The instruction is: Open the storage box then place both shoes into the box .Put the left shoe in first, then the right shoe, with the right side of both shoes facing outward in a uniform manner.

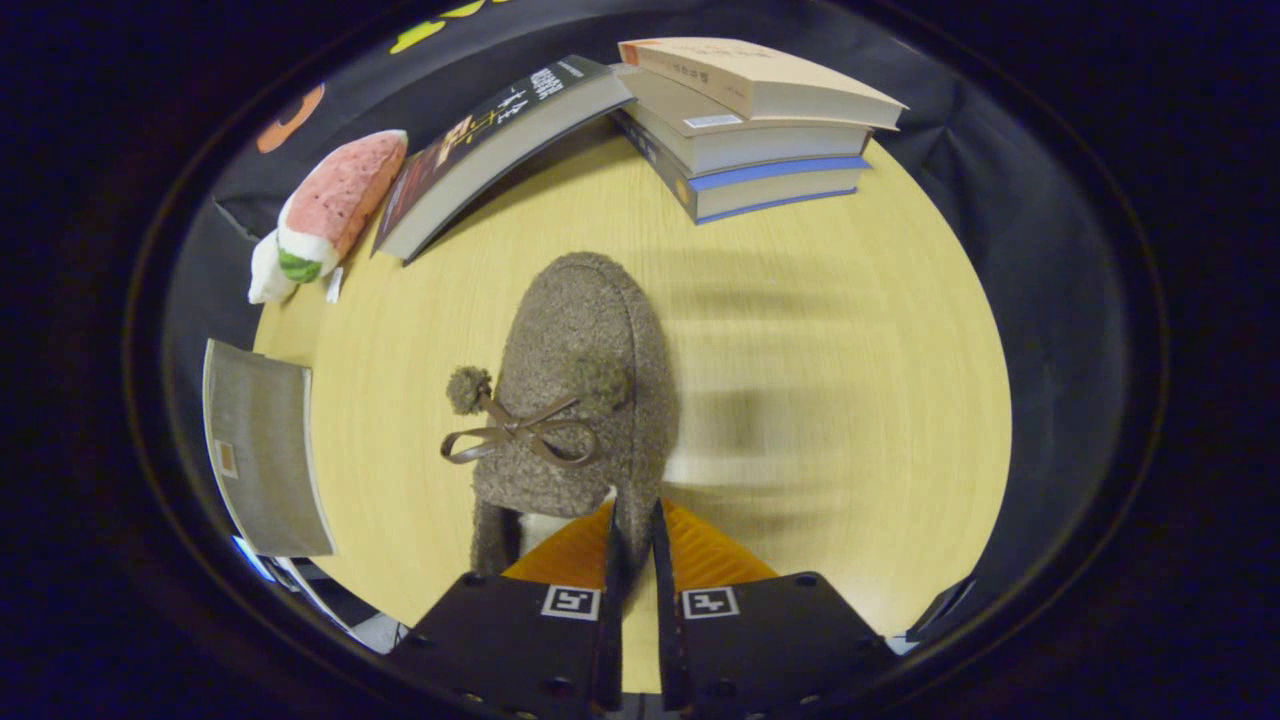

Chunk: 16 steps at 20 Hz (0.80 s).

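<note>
A fuzzy brown slipper-like shoe (585,350) with a brown bow and two pompoms points away from me, toe toward the books. My gripper (633,540) is shut on the right edge of the shoe's opening, with the thin wall pinched between both fingers. The white lining shows just left of the fingers. A soft blurred shadow on the table to the shoe's right suggests the shoe hangs a little above the wood. A grey flat-sided storage box (262,455) with a small tag stands to the left of the shoe, at the table's edge; I cannot tell whether it is open.
The round light wooden table (820,420) carries a stack of three books (745,125) beyond the shoe, a dark book (490,150) leaning against that stack, and a watermelon-slice plush toy (330,215) at the far left. Bare wood lies right of the shoe.
</note>
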### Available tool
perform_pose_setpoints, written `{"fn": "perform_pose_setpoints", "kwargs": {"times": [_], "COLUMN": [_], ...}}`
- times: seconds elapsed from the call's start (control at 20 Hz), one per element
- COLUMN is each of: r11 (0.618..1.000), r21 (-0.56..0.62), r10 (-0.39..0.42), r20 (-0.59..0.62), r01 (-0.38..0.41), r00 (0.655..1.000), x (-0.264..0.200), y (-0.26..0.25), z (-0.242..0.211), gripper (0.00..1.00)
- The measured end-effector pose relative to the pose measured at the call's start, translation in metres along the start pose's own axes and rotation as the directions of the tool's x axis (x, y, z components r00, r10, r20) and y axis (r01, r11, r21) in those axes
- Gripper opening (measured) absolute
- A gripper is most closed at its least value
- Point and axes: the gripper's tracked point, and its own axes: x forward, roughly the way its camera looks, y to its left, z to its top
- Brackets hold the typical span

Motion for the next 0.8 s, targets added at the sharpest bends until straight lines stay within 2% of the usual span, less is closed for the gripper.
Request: {"fn": "perform_pose_setpoints", "kwargs": {"times": [0.15,0.2,0.35,0.55,0.8], "r11": [0.998,0.996,0.992,0.973,0.982], "r21": [0.057,0.082,0.122,0.19,0.129], "r10": [0.029,0.041,0.043,0.143,0.137], "r20": [0.003,-0.004,-0.031,-0.046,0.007], "r01": [-0.029,-0.041,-0.039,-0.132,-0.137], "r00": [1.0,0.999,0.999,0.989,0.99], "x": [0.0,-0.001,-0.007,-0.045,-0.104], "y": [0.002,0.002,-0.002,0.019,0.05], "z": [-0.001,-0.001,-0.009,-0.02,-0.019], "gripper": [0.14,0.01,0.01,0.0,0.0]}}
